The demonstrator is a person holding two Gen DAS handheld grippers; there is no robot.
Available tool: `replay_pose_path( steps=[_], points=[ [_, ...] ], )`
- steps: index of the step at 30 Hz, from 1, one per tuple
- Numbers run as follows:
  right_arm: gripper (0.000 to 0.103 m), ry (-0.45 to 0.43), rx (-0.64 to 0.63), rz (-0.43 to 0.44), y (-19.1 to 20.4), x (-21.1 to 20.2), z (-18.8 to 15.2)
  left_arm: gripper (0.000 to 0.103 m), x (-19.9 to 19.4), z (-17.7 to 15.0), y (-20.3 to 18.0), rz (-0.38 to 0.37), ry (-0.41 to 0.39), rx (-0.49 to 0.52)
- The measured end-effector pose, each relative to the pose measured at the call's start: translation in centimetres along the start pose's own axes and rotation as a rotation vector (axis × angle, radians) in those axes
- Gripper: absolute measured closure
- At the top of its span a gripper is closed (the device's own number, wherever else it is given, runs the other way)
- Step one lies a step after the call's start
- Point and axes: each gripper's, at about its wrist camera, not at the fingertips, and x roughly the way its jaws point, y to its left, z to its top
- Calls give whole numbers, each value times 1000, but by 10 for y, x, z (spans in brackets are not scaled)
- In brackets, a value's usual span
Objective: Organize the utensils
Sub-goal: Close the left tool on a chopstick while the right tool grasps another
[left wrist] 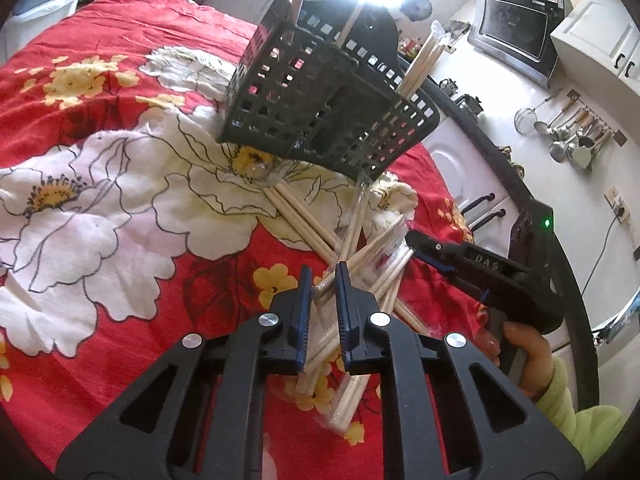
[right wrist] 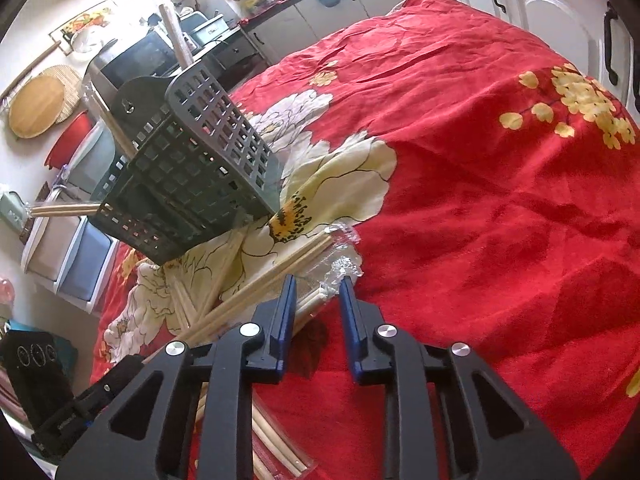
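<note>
Right now the left claw [left wrist: 324,272] pinches a wrapped chopstick pair [left wrist: 362,258] lying crosswise in the pile. The basket [left wrist: 320,92] stands straight ahead — the spread right claw [right wrist: 318,284] hovers beside.

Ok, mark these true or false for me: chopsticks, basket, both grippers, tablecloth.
1. Some chopsticks already stand in the black basket. True.
2. The wrapped chopsticks on the cloth lie in one neat row. False: they cross in a loose pile.
3. The left gripper is closed around a chopstick pack. True.
4. The right gripper is fully shut. False: its jaws stand apart.
5. The tablecloth is plain blue. False: red with flowers.
</note>
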Motion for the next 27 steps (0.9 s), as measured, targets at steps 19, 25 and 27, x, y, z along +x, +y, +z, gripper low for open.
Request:
replay_pose_path(
  steps=[19, 25, 27],
  points=[
    [82, 37, 47, 23, -24, -23, -12, 96, -10, 7, -3, 13, -18, 17],
    [78, 45, 49, 34, -28, -32, -21, 91, -5, 4, 3, -4, 11, -8],
    [77, 46, 50, 39, -28, -34, -23, 81, -3, 2, 4, -12, 25, -12]
  ],
)
